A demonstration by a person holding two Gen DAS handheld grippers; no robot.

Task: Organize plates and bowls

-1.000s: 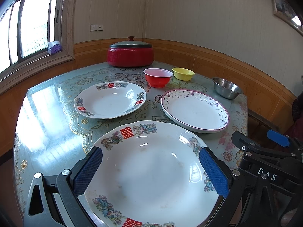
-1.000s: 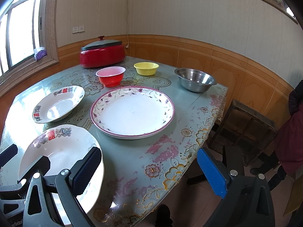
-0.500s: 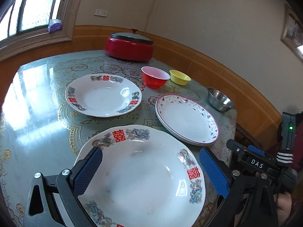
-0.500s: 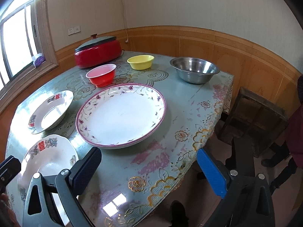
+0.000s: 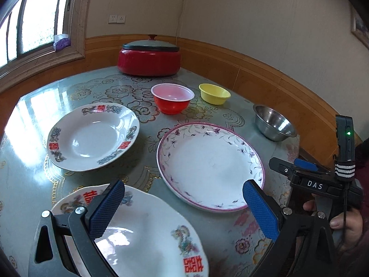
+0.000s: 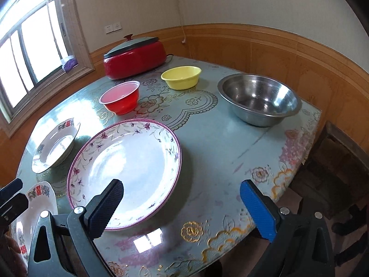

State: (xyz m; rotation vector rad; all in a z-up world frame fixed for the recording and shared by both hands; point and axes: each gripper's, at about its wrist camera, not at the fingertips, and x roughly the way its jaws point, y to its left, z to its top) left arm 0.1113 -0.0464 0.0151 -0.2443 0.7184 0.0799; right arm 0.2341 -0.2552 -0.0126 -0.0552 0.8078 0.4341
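Observation:
My left gripper (image 5: 184, 210) is open and empty, above the near white plate with red characters (image 5: 147, 237). A second red-character plate (image 5: 92, 136) lies at the left and a purple-rimmed floral plate (image 5: 207, 161) in the middle. My right gripper (image 6: 182, 210) is open and empty, over the near edge of the floral plate (image 6: 129, 170). A red bowl (image 6: 121, 100), a yellow bowl (image 6: 181, 77) and a steel bowl (image 6: 258, 98) stand behind it.
A red lidded pot (image 5: 148, 56) stands at the back of the floral-cloth table (image 6: 219, 138). A wooden stool (image 6: 341, 161) sits beyond the table's right edge. The right gripper's body (image 5: 318, 184) shows at the right of the left wrist view.
Both grippers have moved forward and right over the table. The floral plate and the bowls now sit closer in both views. No dish has moved.

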